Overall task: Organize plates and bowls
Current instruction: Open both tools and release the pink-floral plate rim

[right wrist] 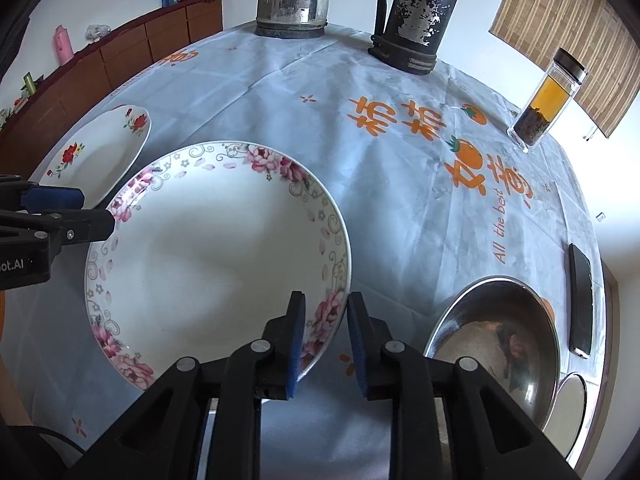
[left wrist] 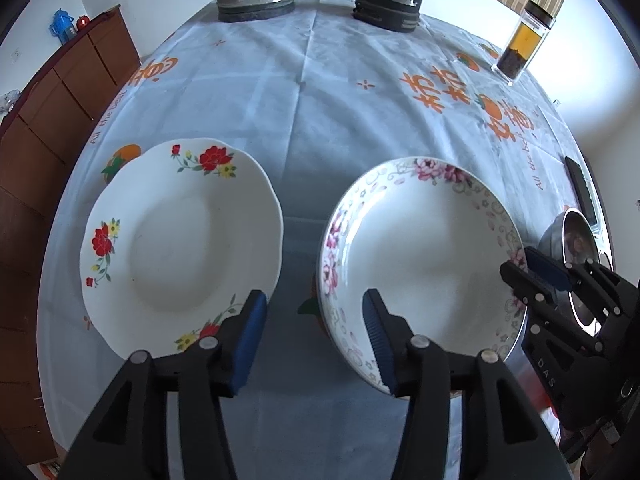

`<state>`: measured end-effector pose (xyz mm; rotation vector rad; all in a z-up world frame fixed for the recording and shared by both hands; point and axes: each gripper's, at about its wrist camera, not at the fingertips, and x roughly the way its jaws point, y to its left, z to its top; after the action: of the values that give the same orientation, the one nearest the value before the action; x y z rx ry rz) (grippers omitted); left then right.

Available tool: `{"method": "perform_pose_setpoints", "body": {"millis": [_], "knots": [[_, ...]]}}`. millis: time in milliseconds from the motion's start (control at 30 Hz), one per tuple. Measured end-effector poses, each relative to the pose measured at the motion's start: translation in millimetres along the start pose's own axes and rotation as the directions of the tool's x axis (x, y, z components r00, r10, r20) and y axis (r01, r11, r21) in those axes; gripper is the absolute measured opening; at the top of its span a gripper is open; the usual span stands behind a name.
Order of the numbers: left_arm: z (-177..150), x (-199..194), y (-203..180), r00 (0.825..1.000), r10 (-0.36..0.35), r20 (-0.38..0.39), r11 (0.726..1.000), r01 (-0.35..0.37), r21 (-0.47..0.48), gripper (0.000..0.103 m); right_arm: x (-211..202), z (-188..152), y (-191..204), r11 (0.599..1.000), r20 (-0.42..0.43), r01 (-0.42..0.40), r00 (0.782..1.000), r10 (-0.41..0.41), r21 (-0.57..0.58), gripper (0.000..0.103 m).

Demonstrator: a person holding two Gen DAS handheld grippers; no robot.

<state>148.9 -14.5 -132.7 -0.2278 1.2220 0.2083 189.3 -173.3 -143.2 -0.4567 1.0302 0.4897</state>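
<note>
A: Left wrist cam: steep look down along its fingers, close over the gap between red-flower plate [left wrist: 180,240] and pink-flower plate [left wrist: 424,256].

B: Right wrist cam: same tilt, close over the pink-flower plate's near rim. Shared: both plates, kettle [right wrist: 292,0], thermos [right wrist: 416,16], tablecloth [right wrist: 400,200].

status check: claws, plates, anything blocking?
Left claw open, empty. Right claw open astride pink-flower plate rim. Red-flower plate alongside, apart. Steel bowl right, clear.
</note>
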Motion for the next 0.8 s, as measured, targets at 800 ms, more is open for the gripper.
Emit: {"method": "perform_pose_setpoints", "body": {"millis": [800], "knots": [[-3.5, -12.1, 4.6, 1.000, -0.010, 0.012, 1.000, 0.010, -0.009, 0.055, -12.7, -0.4, 5.2, 1.000, 0.015, -0.027, 1.000, 0.027, 0.008, 0.036]]}}
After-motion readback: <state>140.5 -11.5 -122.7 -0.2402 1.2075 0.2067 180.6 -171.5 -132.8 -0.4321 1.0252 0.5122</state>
